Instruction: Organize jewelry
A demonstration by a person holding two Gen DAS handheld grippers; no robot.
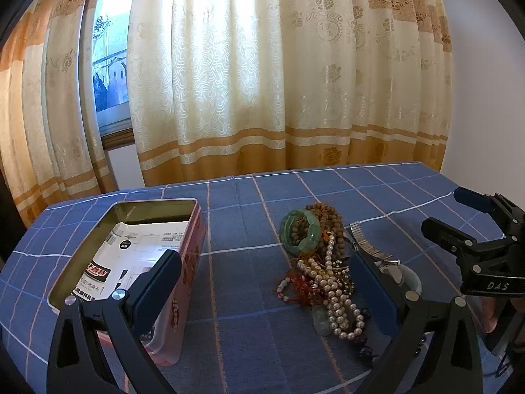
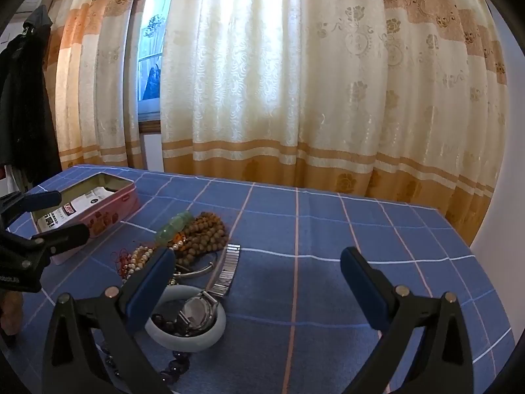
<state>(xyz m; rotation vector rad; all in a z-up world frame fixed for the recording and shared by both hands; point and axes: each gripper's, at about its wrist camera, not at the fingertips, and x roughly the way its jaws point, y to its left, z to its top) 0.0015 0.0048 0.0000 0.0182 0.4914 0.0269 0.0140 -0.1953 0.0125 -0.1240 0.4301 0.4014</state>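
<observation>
Left wrist view shows the left gripper spread wide and empty above a jewelry pile beside an open tin. Right gripper hangs released too, near a watch.

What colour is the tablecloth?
Blue tablecloth with white and pink grid lines; the right wrist view shows it best.

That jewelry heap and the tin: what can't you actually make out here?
- Tin: left wrist view, near end hidden behind a gripper finger; the print on the paper inside is too small to read.
- Watch: right wrist view, its dial is not legible.
- Dark beads: partly behind the finger, and dim.
- Pile: strands too tangled to count.
</observation>
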